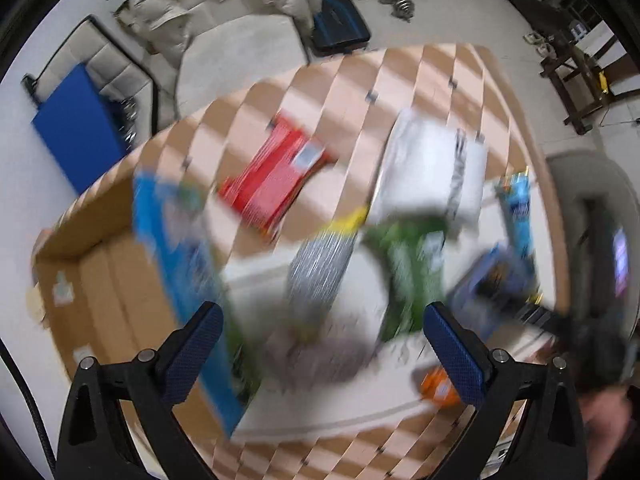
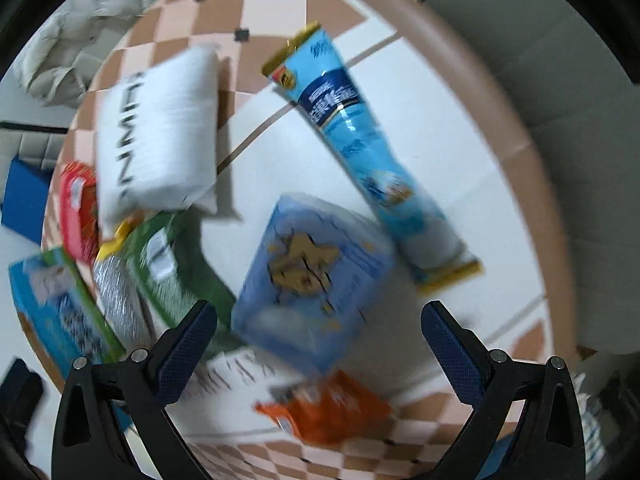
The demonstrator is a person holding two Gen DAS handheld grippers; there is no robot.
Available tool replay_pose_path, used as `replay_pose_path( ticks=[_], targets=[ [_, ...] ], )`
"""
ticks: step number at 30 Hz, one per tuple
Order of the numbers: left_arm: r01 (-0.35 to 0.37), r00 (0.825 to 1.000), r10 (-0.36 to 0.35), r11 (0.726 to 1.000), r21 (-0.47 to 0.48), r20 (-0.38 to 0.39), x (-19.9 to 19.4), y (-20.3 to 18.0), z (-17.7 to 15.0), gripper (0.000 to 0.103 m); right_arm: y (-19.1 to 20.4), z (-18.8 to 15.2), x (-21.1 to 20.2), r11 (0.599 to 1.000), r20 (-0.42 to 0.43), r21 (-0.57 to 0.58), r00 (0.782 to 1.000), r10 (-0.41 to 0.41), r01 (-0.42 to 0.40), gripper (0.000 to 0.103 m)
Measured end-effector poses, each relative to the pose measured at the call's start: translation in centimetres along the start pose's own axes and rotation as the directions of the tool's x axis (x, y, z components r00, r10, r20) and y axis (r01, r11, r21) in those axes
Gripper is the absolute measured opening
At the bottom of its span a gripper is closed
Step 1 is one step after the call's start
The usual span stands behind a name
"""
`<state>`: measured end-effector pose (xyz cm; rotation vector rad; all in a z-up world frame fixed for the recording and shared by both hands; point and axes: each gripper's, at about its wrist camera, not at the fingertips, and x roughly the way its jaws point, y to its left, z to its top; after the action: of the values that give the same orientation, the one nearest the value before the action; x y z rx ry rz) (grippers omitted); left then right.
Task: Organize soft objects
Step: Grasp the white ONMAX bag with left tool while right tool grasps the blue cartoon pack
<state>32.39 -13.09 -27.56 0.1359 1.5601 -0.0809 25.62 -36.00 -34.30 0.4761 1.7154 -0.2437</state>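
Blue-padded fingers of the left gripper (image 1: 322, 344) stand wide apart with nothing between them, hanging above a round table (image 1: 440, 68) with a pink-and-tan checked top. The right gripper (image 2: 318, 340) is likewise spread and holds nothing.

Writing is scarce and mostly smeared by motion blur. The white pillow-shaped pack (image 2: 160, 136) carries large black capitals along one edge, but only strokes like "MM" come through and the word cannot be read. The long light-blue packet (image 2: 360, 136) with gold ends, near the table's rim, has a dark blue label whose characters are illegible. The blue box-shaped pack (image 2: 316, 280), just ahead of the right gripper, shows a yellow-brown picture and unreadable print.

Beside the white pack lie a red packet (image 1: 276, 176), a green packet (image 1: 416, 268) and a silver packet with a yellow end (image 1: 320, 272), the last two touching. A blue-and-green box (image 1: 180, 264) sits at the table's edge next to an open cardboard box (image 1: 100, 280). An orange packet (image 2: 328, 408) lies nearest the right gripper, partly hidden under the blue pack. A white sheet with dark marks under the packets is too blurred to identify.
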Motion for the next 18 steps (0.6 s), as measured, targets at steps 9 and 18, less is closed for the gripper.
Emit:
replay_pose_path(
  ticks=[9, 18],
  targets=[
    [0.054, 0.989, -0.026, 0.981, 0.187, -0.147, 7.0, -7.6, 9.7, 0.103, 0.6, 0.5, 3.3, 0.999, -0.008, 0.033, 0.999, 0.034, -0.033, 0.103],
    [0.051, 0.969, 0.014, 0.965, 0.256, -0.246, 12.2, -11.1, 11.4, 0.103, -0.2, 1.2, 6.1, 0.997, -0.023, 0.057, 0.998, 0.061, -0.06, 0.103]
  ],
)
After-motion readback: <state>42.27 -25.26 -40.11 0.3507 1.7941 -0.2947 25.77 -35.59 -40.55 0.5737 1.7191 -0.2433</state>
